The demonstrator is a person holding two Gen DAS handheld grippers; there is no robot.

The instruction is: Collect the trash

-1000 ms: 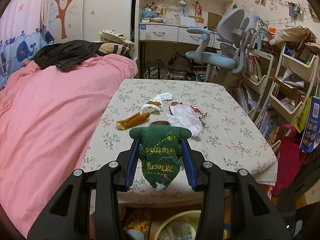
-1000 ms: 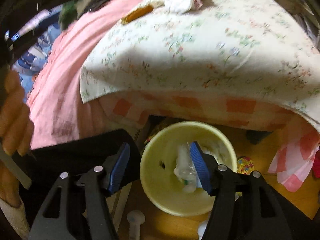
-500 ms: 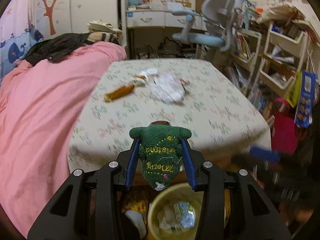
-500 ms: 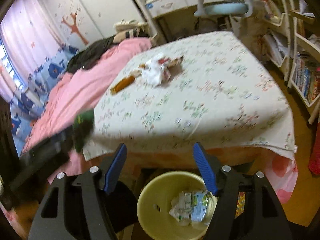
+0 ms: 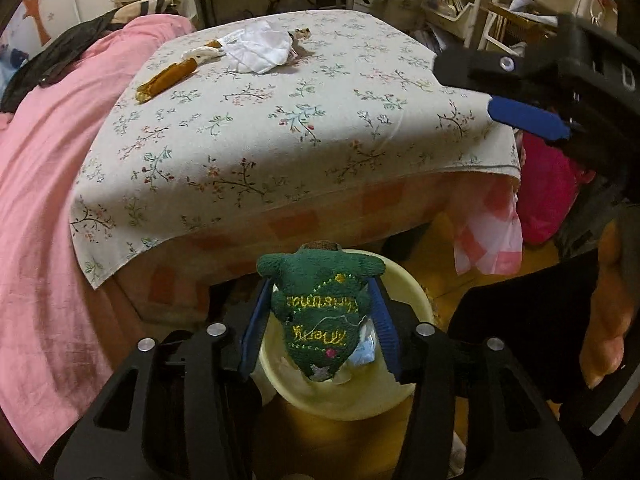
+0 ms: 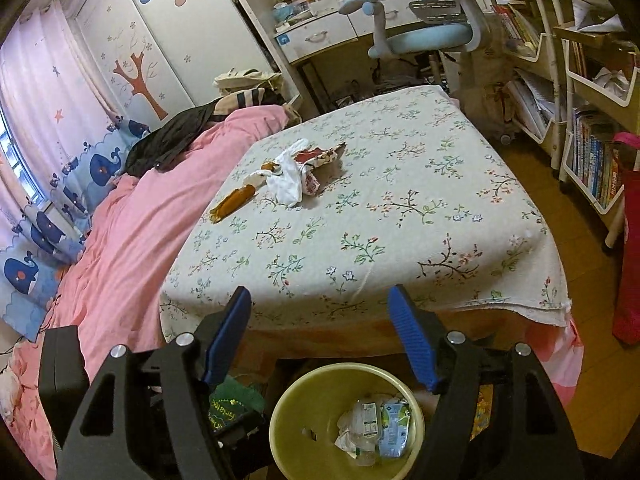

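My left gripper (image 5: 318, 312) is shut on a green knitted sock (image 5: 318, 312) with yellow stitching and holds it over the yellow bin (image 5: 400, 396). The bin (image 6: 296, 448) holds crumpled wrappers and cartons (image 6: 376, 426). The sock also shows in the right wrist view (image 6: 230, 406), left of the bin. My right gripper (image 6: 320, 332) is open and empty above the bin at the table's near edge; it shows at the right of the left wrist view (image 5: 528, 118). On the floral tablecloth (image 6: 400, 208) lie white crumpled paper with a red wrapper (image 6: 298, 172) and a brown wrapper (image 6: 234, 202).
A pink bed (image 6: 120, 240) runs along the table's left side. A blue desk chair (image 6: 420, 36) and desk stand behind the table. White shelves with books (image 6: 592, 152) line the right. A red bag (image 6: 628, 260) stands on the wooden floor.
My left gripper has pulled back from the tabletop and dropped with the sock to over the bin. My right gripper has risen from the bin to face the table.
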